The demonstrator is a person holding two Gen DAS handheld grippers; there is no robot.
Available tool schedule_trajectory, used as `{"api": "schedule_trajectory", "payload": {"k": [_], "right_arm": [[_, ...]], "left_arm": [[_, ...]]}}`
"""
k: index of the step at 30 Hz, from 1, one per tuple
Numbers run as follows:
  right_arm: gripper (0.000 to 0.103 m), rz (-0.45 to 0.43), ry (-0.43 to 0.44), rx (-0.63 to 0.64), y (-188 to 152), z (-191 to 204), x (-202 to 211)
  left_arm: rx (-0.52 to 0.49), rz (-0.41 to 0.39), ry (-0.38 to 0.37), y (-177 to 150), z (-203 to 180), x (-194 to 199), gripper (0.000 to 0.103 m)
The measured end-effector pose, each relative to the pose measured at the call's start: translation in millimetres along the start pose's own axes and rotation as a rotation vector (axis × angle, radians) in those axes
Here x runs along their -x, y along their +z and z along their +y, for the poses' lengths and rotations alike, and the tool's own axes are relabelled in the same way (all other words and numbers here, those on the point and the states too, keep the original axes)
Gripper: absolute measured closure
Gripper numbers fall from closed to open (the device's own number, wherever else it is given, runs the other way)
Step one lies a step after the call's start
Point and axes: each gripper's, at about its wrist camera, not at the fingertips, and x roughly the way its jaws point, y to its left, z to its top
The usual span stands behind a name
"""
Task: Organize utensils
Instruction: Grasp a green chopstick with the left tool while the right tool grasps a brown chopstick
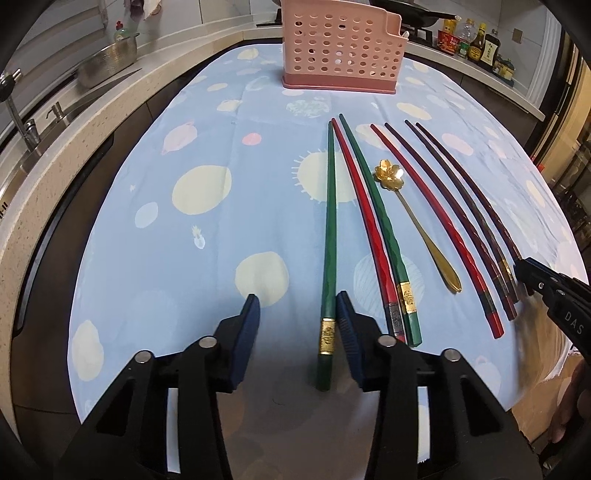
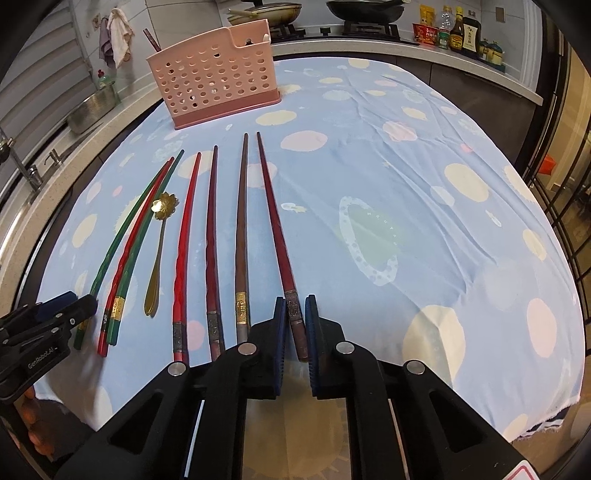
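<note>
Several chopsticks lie side by side on the blue spotted tablecloth (image 1: 207, 122), with a gold flower spoon (image 1: 417, 221) among them. My left gripper (image 1: 297, 304) is open; the leftmost green chopstick (image 1: 330, 229) lies between its fingers, against the right pad, and the left pad stands well clear. My right gripper (image 2: 295, 306) is shut on the handle end of the rightmost dark red chopstick (image 2: 273, 221), which rests on the cloth. A pink perforated utensil holder (image 2: 214, 85) stands at the far end of the table, a chopstick poking out of it.
A sink with a faucet (image 1: 18, 118) and a metal colander (image 1: 107, 62) run along the counter at left. Pans on a stove (image 2: 362, 14) and sauce bottles (image 2: 458, 33) line the back. The table's near edge lies just below both grippers.
</note>
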Motion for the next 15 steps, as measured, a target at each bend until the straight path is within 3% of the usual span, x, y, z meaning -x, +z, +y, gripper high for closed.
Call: {"api": "schedule_trajectory", "payload": {"k": [3, 8, 15], "right_arm": [[0.096, 0.0, 0.006, -0.004, -2.8, -0.1, 4.2], [0.096, -0.022, 0.018, -0.021, -5.9, -3.9, 22.6], [0.096, -0.12, 0.049, -0.054, 4.5, -9.2, 72.6]], "left_arm": [[0.002, 0.003, -0.022, -1.1, 1.4, 2.1, 0.094], [0.052, 0.012, -0.082, -0.8, 12.3, 9.9, 0.096], [0.1, -0.057, -0.105, 5.5, 28.2, 49.3, 0.096]]}}
